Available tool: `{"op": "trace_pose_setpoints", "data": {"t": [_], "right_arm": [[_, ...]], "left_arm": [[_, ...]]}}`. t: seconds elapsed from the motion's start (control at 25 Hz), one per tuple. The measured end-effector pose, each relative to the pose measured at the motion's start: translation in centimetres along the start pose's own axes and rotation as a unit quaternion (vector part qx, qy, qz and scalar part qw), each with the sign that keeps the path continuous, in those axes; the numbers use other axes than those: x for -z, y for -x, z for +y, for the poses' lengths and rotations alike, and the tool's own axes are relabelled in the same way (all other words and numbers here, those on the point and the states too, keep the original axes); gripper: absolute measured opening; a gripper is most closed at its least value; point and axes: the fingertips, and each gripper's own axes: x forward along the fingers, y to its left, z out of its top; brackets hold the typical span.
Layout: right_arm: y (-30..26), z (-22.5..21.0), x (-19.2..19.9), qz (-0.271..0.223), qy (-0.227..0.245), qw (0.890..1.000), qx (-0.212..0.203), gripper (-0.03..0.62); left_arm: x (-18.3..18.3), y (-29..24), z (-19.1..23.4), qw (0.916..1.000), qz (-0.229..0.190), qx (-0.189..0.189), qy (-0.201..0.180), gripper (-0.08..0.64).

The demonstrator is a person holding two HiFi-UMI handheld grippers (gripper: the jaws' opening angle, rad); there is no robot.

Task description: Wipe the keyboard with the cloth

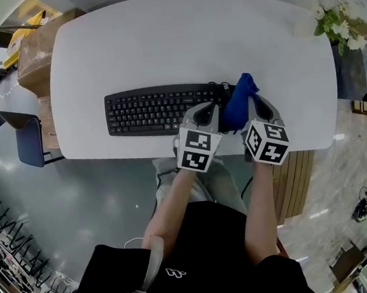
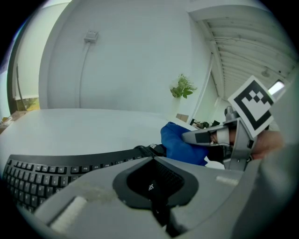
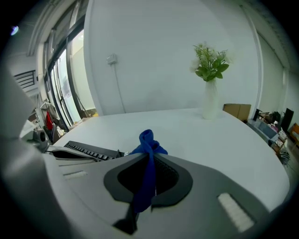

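Right gripper: jaws pressed on a bunched blue cloth, a tuft sticking up past the tips, the rest trailing back between them. Left gripper: jaws pressed together, nothing between. White table, mostly bare. Black keyboard lies near the front edge, left of centre. Vase with flowers stands at the far right, well apart. The cloth hangs at the keyboard's right end, just beside the last keys; whether it touches them, cannot tell. The left gripper sits over the right front corner of the keyboard, close beside the right one. Progress, as judged: cloth is in grip and brought to the keyboard; the sweep across the keys looks left to do, leftward from here.
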Motion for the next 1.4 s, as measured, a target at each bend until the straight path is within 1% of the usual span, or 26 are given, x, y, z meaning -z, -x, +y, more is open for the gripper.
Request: {"op": "trace_pose_setpoints", "data": {"t": [0.12,0.2,0.28,0.36,0.48,0.6,0.8,0.92,1.04,1.12,1.24,1.32,1.4], "right_arm": [[1.0,-1.6,-1.0,-0.012,0.003,1.000,0.010,0.021],[2.3,-0.5,-2.1,-0.027,0.009,1.000,0.012,0.021],[3.2,2.4,-3.4,-0.042,0.019,0.999,0.002,0.021],[3.7,5.8,-4.5,-0.056,0.030,0.998,-0.014,0.021],[4.0,10.6,-5.7,-0.071,0.047,0.996,-0.041,0.021],[3.6,15.5,-5.9,-0.077,0.062,0.993,-0.072,0.021],[0.6,25.6,-4.8,-0.063,0.073,0.986,-0.135,0.021],[-0.5,30.6,-3.9,-0.058,0.074,0.983,-0.156,0.020],[-1.0,35.7,-2.4,-0.052,0.071,0.979,-0.183,0.021],[-1.4,38.1,-1.4,-0.045,0.069,0.977,-0.197,0.021],[-2.0,40.8,-0.1,-0.033,0.069,0.974,-0.212,0.021],[-2.2,42.5,0.9,-0.025,0.080,0.972,-0.220,0.021],[-2.4,43.6,2.1,-0.015,0.088,0.970,-0.226,0.021]], "left_arm": [[-0.4,-0.7,-0.8,1.0000,-0.007,0.001,0.005,-0.002],[-0.5,0.0,-0.7,0.9999,-0.011,0.006,0.010,-0.002],[-1.0,2.0,0.6,0.9996,-0.024,0.005,0.014,-0.002],[-0.9,4.1,2.8,0.9992,-0.035,-0.006,0.019,-0.002],[0.4,7.1,6.4,0.9984,-0.038,-0.028,0.031,-0.002],[2.3,10.3,10.3,0.9969,-0.034,-0.055,0.044,-0.002],[3.7,15.7,18.0,0.9916,-0.040,-0.104,0.065,-0.002],[4.3,18.5,21.1,0.9903,-0.046,-0.113,0.067,-0.002],[5.8,21.6,23.8,0.9892,-0.040,-0.125,0.065,-0.002],[6.7,22.6,25.0,0.9891,-0.035,-0.127,0.066,-0.002],[7.4,23.3,25.9,0.9898,-0.031,-0.120,0.071,-0.002],[8.0,23.6,26.2,0.9902,-0.026,-0.112,0.080,-0.002],[8.6,23.7,26.0,0.9910,-0.021,-0.105,0.081,-0.002]]}}
